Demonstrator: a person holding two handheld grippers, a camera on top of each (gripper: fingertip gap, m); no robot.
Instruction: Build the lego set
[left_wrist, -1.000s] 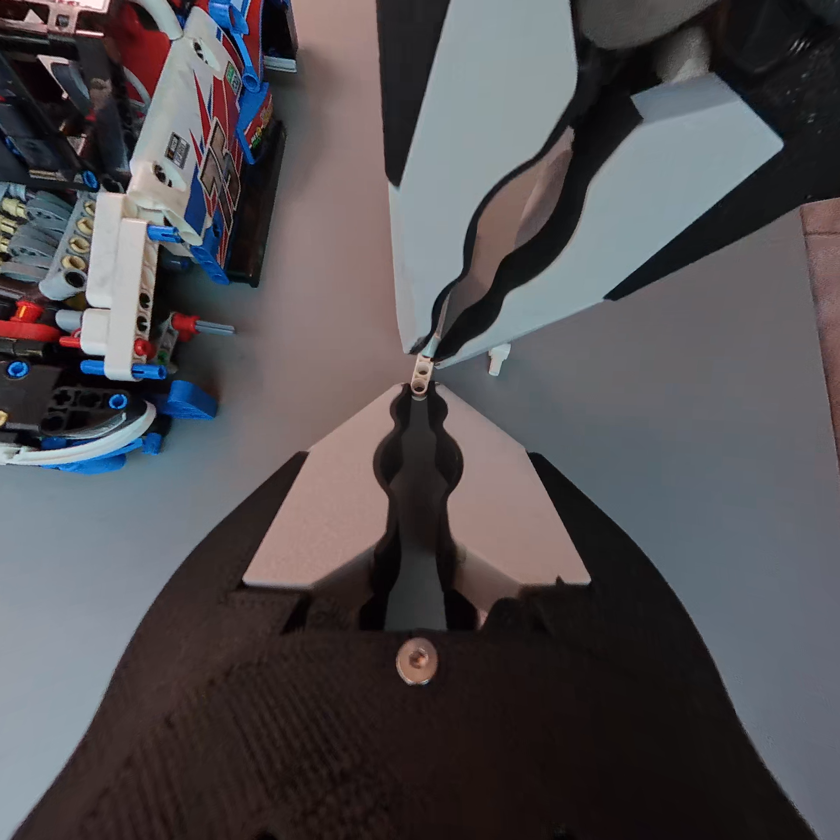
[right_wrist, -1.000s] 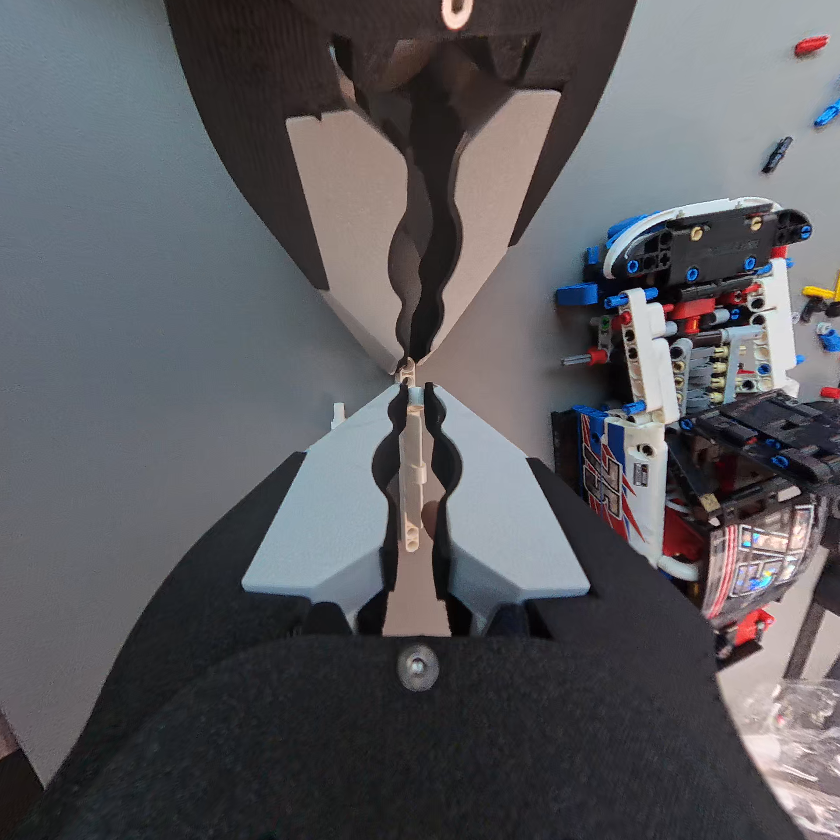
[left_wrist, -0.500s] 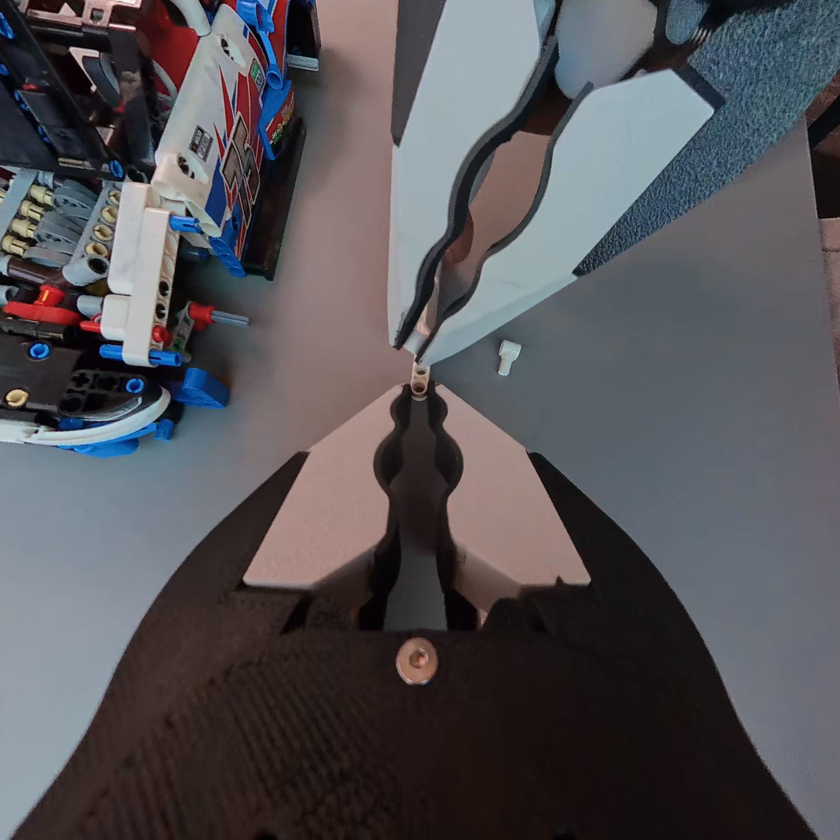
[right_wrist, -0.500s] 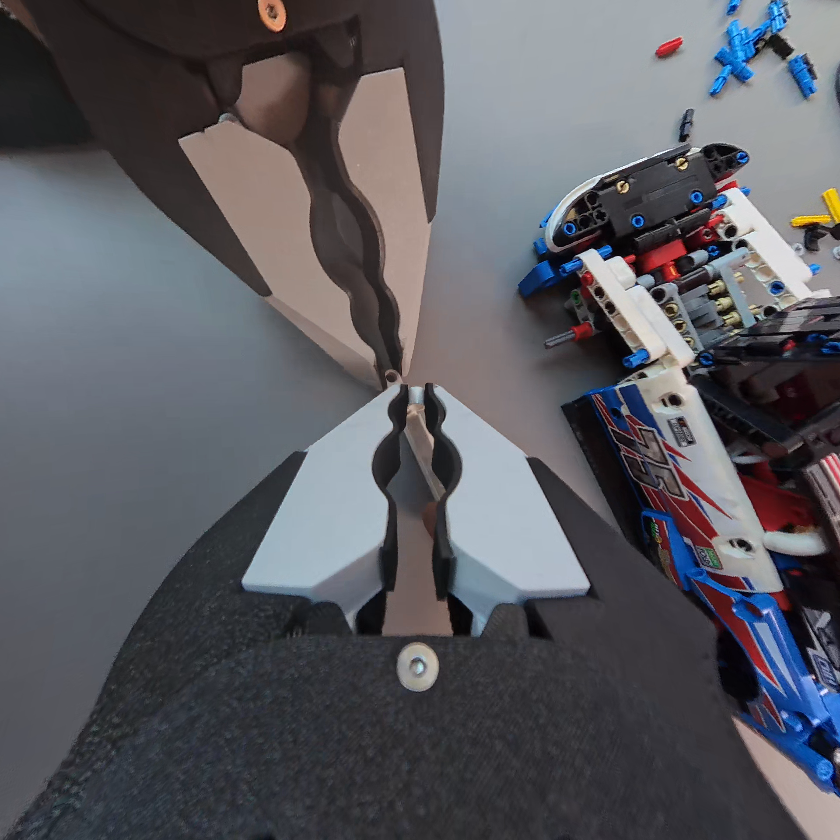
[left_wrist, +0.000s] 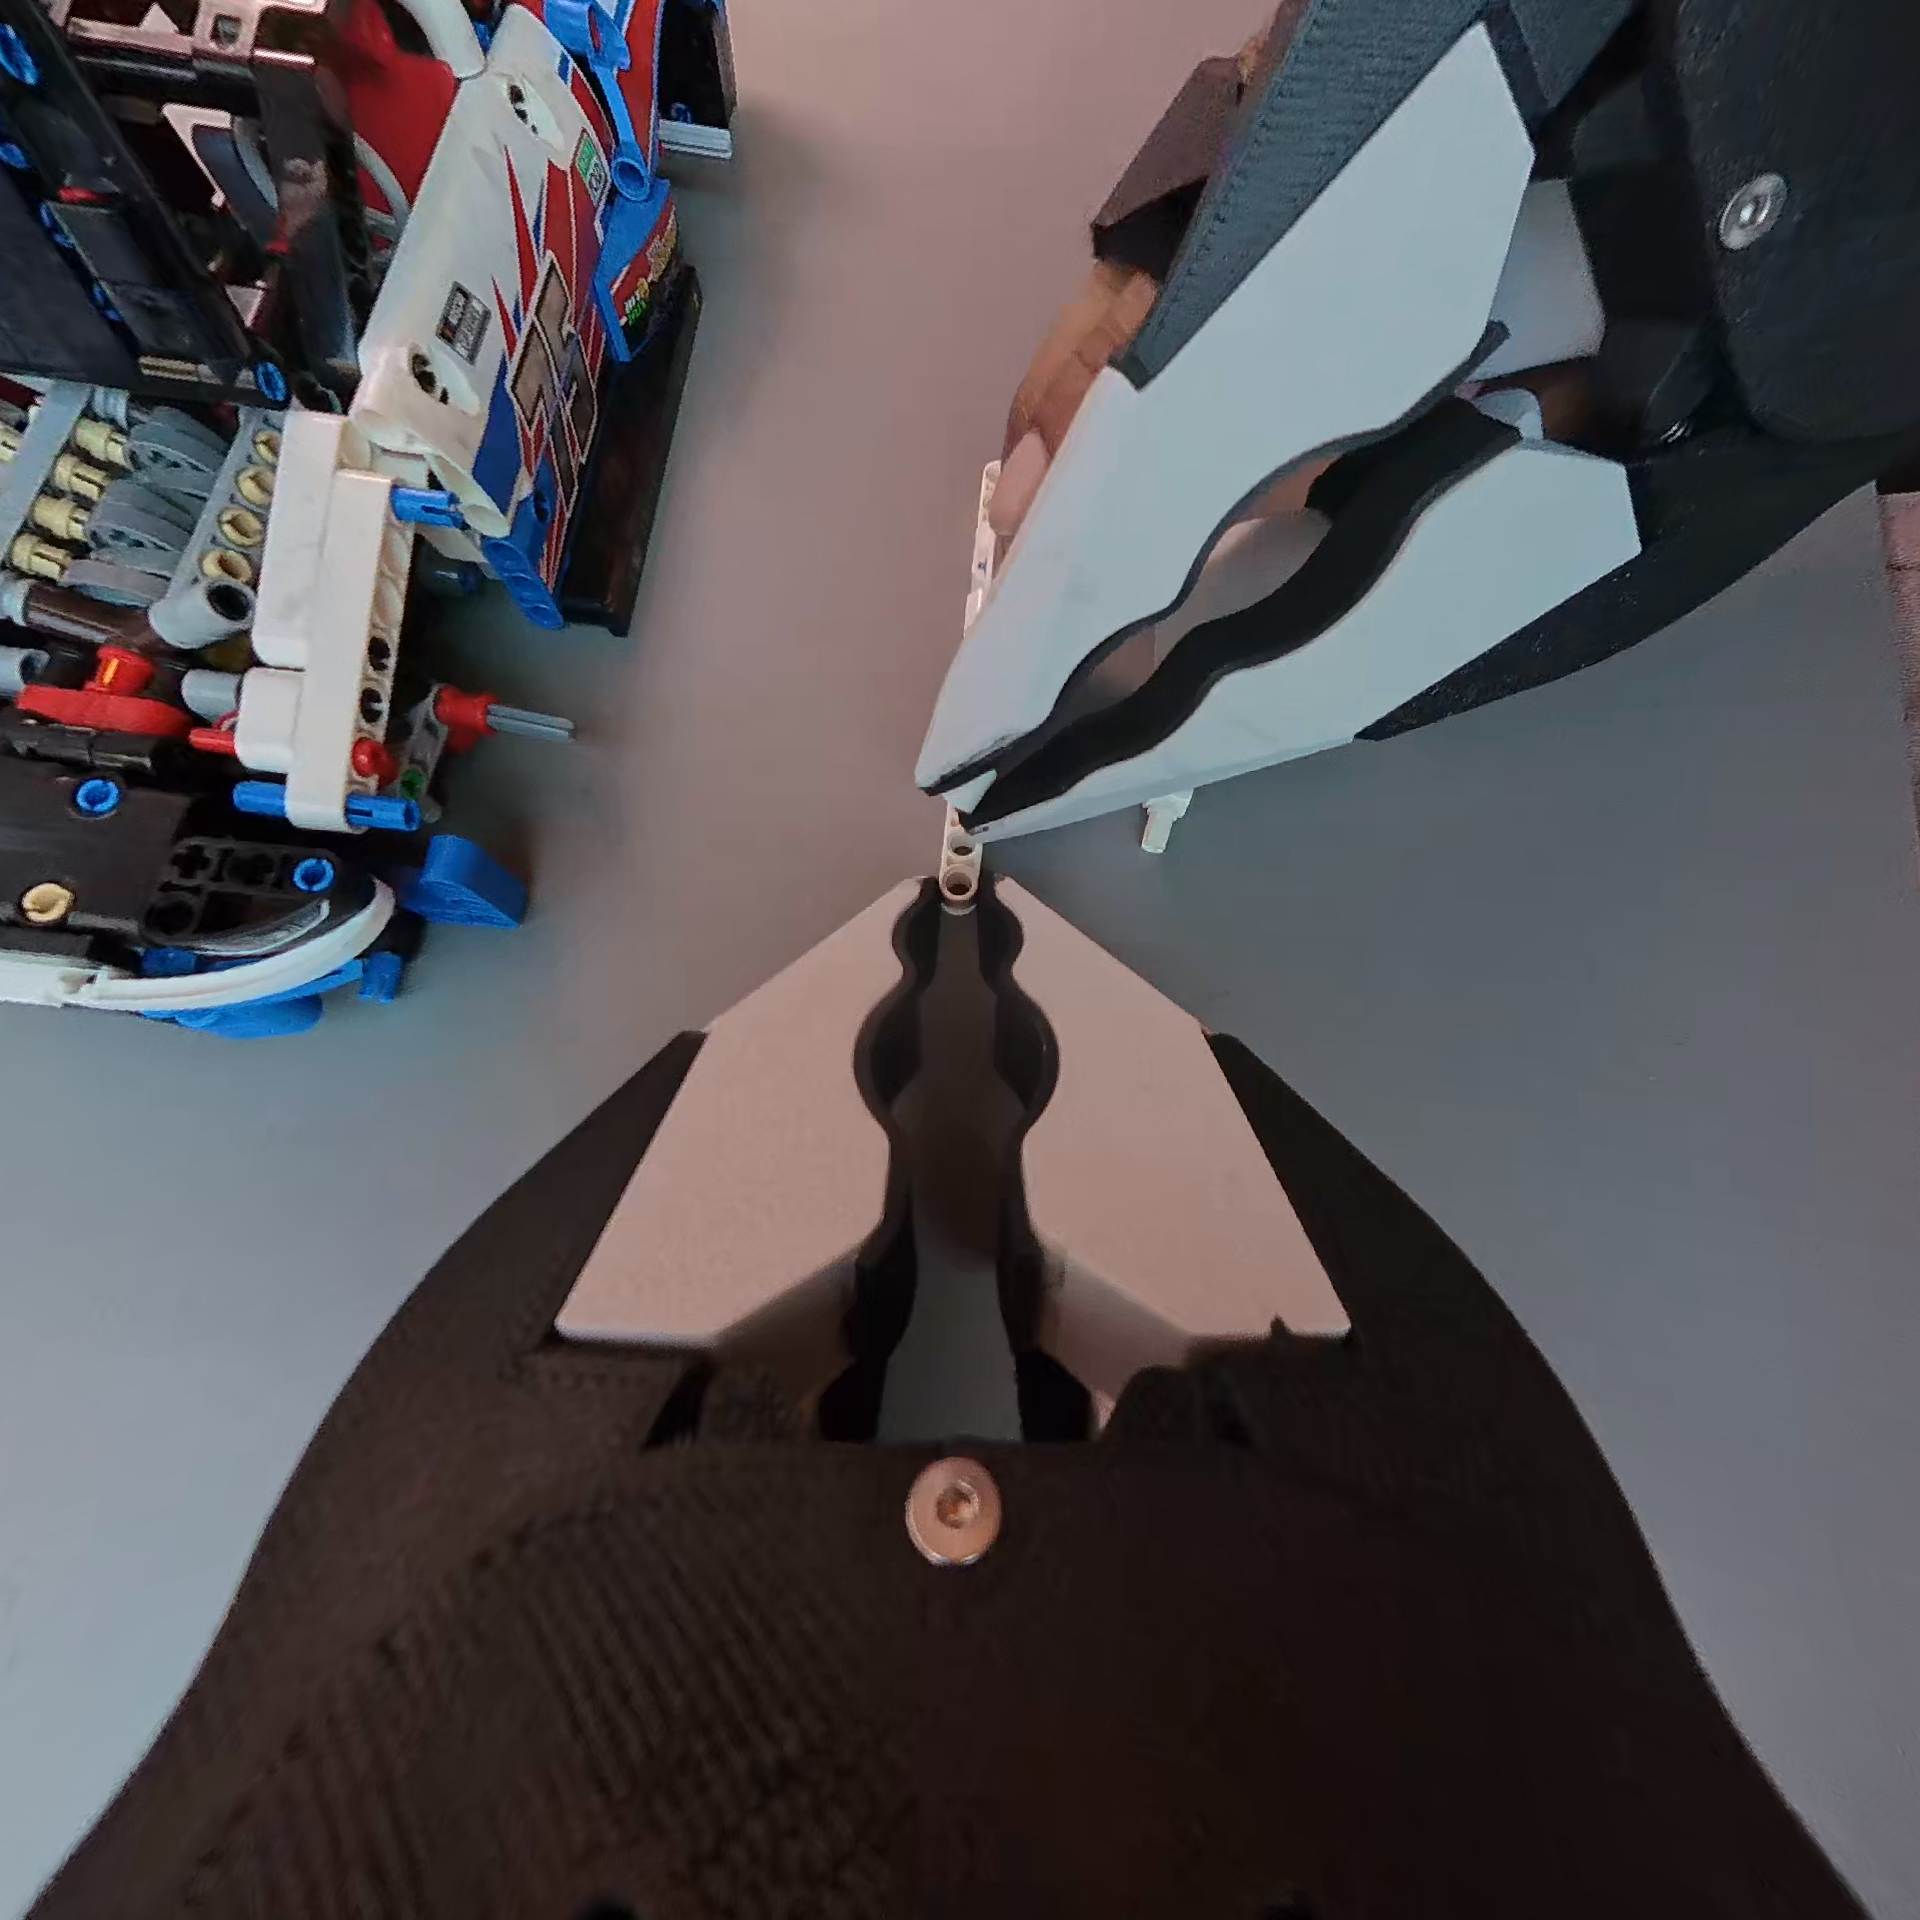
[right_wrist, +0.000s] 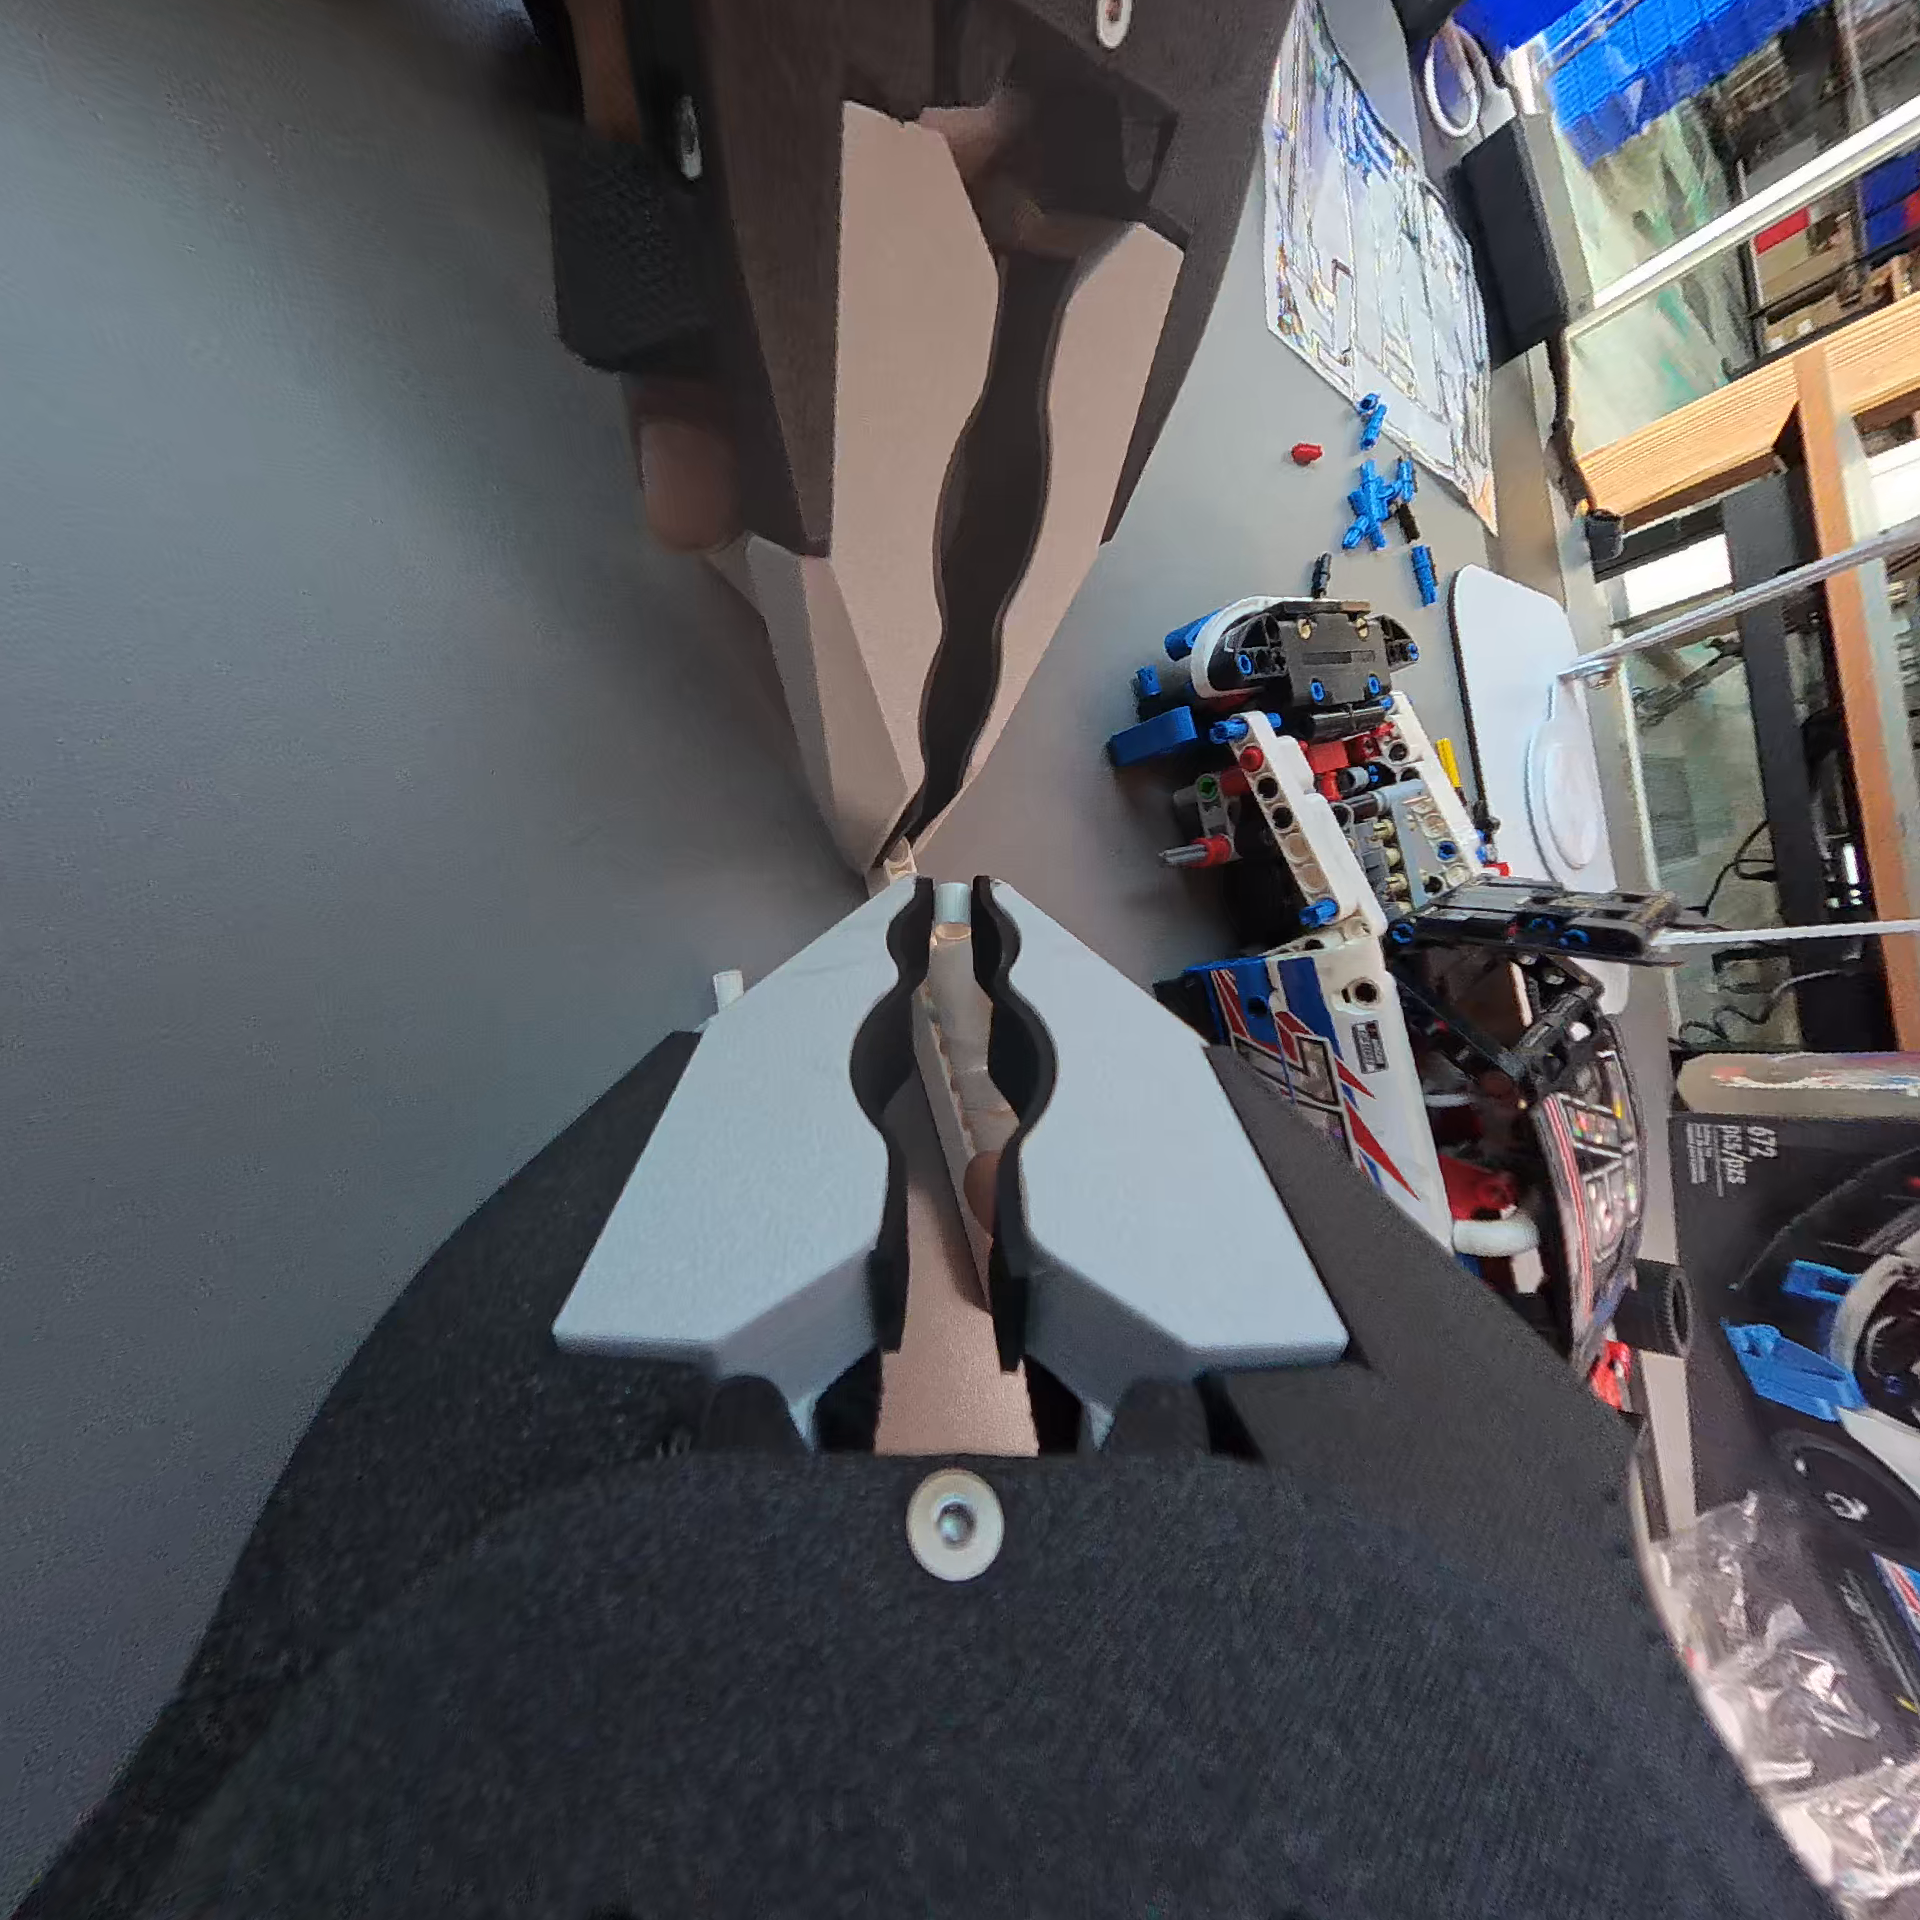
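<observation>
Grippers tip to tip over grey table

Matte grey table (left_wrist: 1455, 1143) fills both my views. On it sits the lego car (left_wrist: 312, 468), a knobbly build of glossy white, blue and red panels. My left gripper (left_wrist: 957, 896) pinches a small white holed piece (left_wrist: 958, 862) at its tips. My right gripper (right_wrist: 952, 902) is clamped on a long pale beam (right_wrist: 951, 1023). Only the right view shows the scattered blue pins (right_wrist: 1377, 499), instruction sheet (right_wrist: 1371, 260) and crinkled plastic bag (right_wrist: 1787, 1704). A tiny white peg (left_wrist: 1162, 821) lies just beside the right tips.

Each hand-held gripper (left_wrist: 958, 902) has a textured black body, 1 silver screw (left_wrist: 953, 1522) and 2 pale grey wavy-edged fingers (right_wrist: 748, 1164).
</observation>
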